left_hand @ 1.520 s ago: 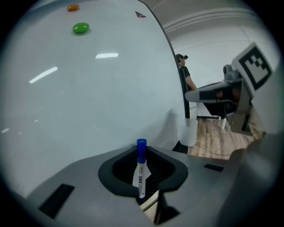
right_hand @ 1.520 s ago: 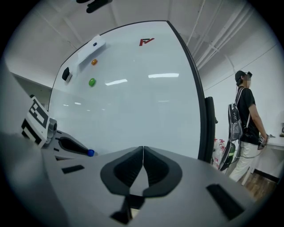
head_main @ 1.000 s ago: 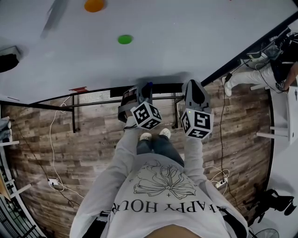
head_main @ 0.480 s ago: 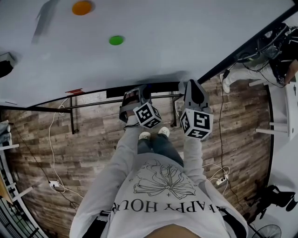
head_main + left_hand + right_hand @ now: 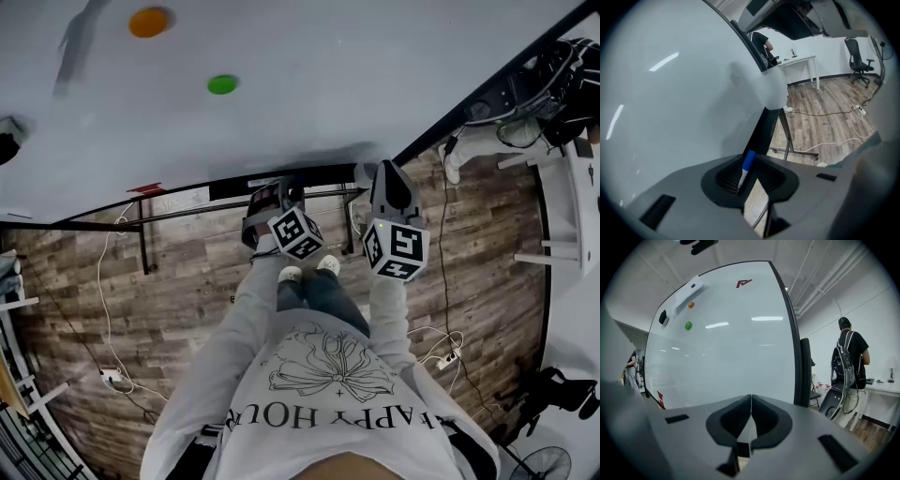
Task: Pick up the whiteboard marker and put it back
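The whiteboard marker, white with a blue cap, stands between the jaws of my left gripper, lying along the left pad with its cap poking out past the tips. The jaws are opening, and the marker is still caught between them. In the head view the left gripper points down at the black ledge along the bottom edge of the whiteboard. My right gripper hangs beside it, to its right. It faces the whiteboard, and its jaws are closed together on nothing.
An orange magnet and a green magnet stick to the board, with a dark eraser higher up. Cables run over the wooden floor. A person with a backpack stands to the right by a white table.
My left gripper has sunk a little with the marker toward the board's bottom ledge. The right gripper has stayed where it was.
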A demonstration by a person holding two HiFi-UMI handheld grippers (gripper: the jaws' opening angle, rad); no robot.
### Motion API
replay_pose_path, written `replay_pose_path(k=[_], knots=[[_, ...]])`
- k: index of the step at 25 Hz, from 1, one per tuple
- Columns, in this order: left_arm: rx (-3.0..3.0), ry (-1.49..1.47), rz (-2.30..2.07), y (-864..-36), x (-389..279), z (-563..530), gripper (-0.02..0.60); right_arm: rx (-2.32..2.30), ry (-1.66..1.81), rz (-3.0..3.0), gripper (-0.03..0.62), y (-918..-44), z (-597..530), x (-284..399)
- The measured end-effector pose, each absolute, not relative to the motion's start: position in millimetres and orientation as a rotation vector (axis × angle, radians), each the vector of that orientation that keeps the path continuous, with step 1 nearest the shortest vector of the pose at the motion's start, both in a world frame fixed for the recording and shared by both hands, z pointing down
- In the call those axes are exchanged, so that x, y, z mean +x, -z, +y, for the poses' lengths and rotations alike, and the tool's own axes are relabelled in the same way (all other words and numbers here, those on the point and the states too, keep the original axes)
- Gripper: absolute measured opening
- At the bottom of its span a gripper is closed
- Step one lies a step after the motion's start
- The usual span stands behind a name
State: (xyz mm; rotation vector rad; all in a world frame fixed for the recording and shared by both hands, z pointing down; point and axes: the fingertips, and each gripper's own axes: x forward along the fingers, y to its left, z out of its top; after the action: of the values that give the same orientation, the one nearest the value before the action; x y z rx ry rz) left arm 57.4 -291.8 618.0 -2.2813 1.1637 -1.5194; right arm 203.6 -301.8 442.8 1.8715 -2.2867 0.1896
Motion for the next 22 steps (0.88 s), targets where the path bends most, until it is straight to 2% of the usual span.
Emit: replay_pose_path(k=[11,13,16,22], knots=[[-2.442,1.296,1.335,-576,56,-293,0.066,1.854,-0.175,-2.324,0.003,-435,-302,192],[-2.508,1.187,1.402,-559,55,-293,0.063,1.853,-0.167,-2.334,0.003,-431,-302,188],[-2.625,0.964,1.523,-528,51,-293,0.027,1.851,-0.155,-2.347,0.003,-426,-300,182],[-2.734,0.548,1.678,-464,37,-292,0.012,1.851,-0.123,-2.371,0.003,-415,-294,172]])
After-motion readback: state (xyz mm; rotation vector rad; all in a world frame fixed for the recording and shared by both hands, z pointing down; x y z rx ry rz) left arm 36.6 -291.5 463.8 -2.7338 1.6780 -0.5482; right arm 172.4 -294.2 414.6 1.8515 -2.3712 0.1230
